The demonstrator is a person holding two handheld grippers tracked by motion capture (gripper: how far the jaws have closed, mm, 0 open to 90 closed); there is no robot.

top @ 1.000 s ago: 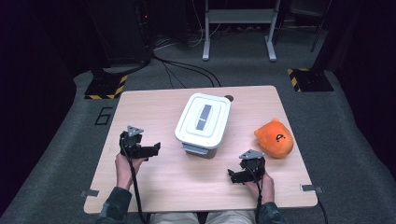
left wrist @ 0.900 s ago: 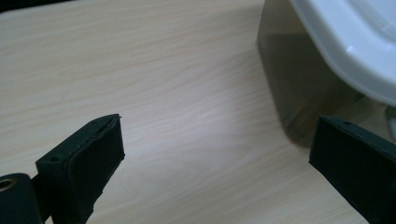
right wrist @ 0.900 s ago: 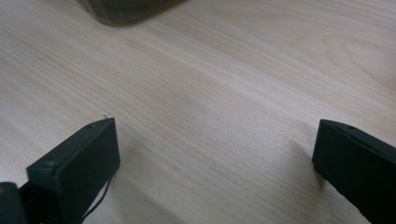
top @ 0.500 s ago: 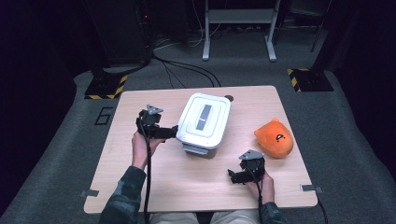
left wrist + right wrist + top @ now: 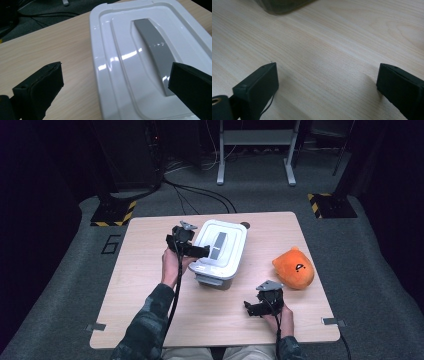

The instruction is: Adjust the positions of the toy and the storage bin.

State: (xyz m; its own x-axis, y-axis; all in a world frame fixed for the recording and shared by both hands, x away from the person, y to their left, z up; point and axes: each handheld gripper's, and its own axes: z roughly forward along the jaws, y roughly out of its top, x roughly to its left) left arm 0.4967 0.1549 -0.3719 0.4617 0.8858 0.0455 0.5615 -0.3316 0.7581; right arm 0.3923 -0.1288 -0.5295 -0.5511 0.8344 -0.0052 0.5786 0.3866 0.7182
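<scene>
- The white box sits in the middle of the table;
- the left gripper is spread wide over its lid's edge;
- the right gripper is spread wide, low over bare wood.

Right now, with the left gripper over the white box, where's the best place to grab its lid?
Probably the grey handle along the middle of the lid, coming straight down from above. It stands proud as a narrow bar, so the open left gripper could close across it.
</scene>
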